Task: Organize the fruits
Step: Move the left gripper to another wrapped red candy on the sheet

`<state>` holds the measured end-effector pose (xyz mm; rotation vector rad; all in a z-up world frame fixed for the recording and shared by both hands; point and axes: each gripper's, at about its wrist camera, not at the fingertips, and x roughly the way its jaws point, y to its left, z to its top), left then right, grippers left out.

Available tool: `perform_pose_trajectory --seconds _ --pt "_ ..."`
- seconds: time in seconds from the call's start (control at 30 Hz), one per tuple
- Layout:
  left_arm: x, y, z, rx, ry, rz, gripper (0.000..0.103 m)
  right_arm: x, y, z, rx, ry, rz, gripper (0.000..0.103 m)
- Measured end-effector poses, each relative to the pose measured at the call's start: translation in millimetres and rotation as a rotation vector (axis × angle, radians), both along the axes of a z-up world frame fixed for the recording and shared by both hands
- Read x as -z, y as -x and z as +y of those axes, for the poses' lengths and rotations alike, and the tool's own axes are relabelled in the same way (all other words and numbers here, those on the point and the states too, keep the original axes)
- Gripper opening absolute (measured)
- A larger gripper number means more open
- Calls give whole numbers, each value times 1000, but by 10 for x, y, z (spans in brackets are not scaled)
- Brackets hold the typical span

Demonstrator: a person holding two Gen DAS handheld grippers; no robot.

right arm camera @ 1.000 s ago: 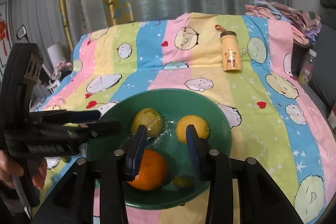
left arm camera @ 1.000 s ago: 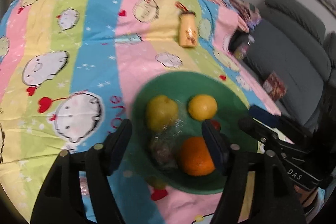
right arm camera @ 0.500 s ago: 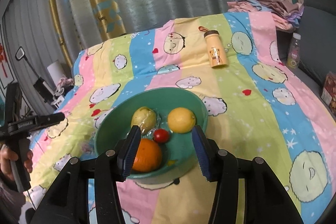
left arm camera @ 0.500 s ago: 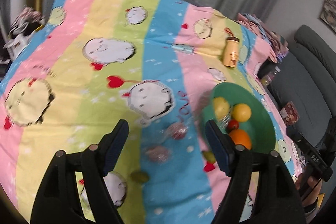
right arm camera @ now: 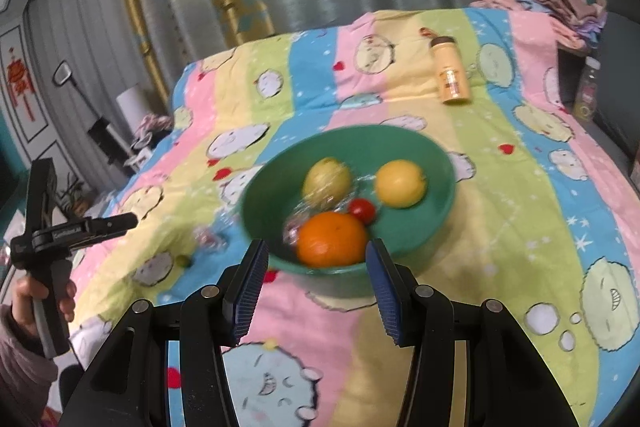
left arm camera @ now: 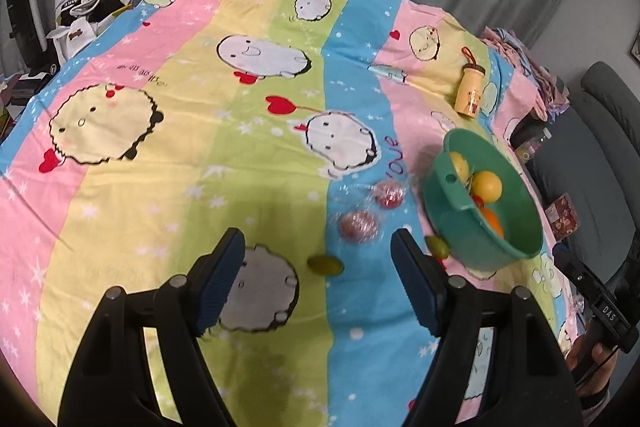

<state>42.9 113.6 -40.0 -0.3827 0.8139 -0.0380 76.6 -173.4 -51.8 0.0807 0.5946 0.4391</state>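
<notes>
A green bowl [right arm camera: 436, 211] [left arm camera: 472, 247] on the striped cloth holds an orange [right arm camera: 332, 239], a yellow lemon [right arm camera: 400, 183], a plastic-wrapped yellow-green fruit [right arm camera: 327, 181] and a small red tomato [right arm camera: 362, 209]. On the cloth left of the bowl lie two plastic-wrapped reddish fruits [left arm camera: 359, 225] [left arm camera: 389, 193] and two small green fruits [left arm camera: 325, 265] [left arm camera: 438, 246]. My left gripper [left arm camera: 318, 283] is open and empty, above the cloth near the green fruit. My right gripper [right arm camera: 314, 285] is open and empty, just in front of the bowl.
A yellow bottle [left arm camera: 471, 89] [right arm camera: 450, 75] lies on the cloth behind the bowl. Folded clothes [right arm camera: 536, 1] sit at the far right corner. A grey sofa [left arm camera: 600, 163] stands to the right. Clutter [left arm camera: 86, 11] lies off the left edge.
My left gripper has pulled back and swung left away from the bowl, now over the loose fruits on the cloth. My right gripper has drawn back a little from the bowl and opened wider.
</notes>
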Motion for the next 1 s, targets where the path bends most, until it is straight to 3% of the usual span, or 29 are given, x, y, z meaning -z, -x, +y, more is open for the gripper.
perform_pose_trajectory --seconds 0.53,0.93,1.0 --pt "149 70 -174 68 -35 17 76 183 96 435 -122 34 66 52" --pt "355 -491 -585 174 -120 28 73 372 -15 541 -158 34 116 52" --pt "412 -578 -616 187 -132 38 66 404 -31 538 -159 26 124 52"
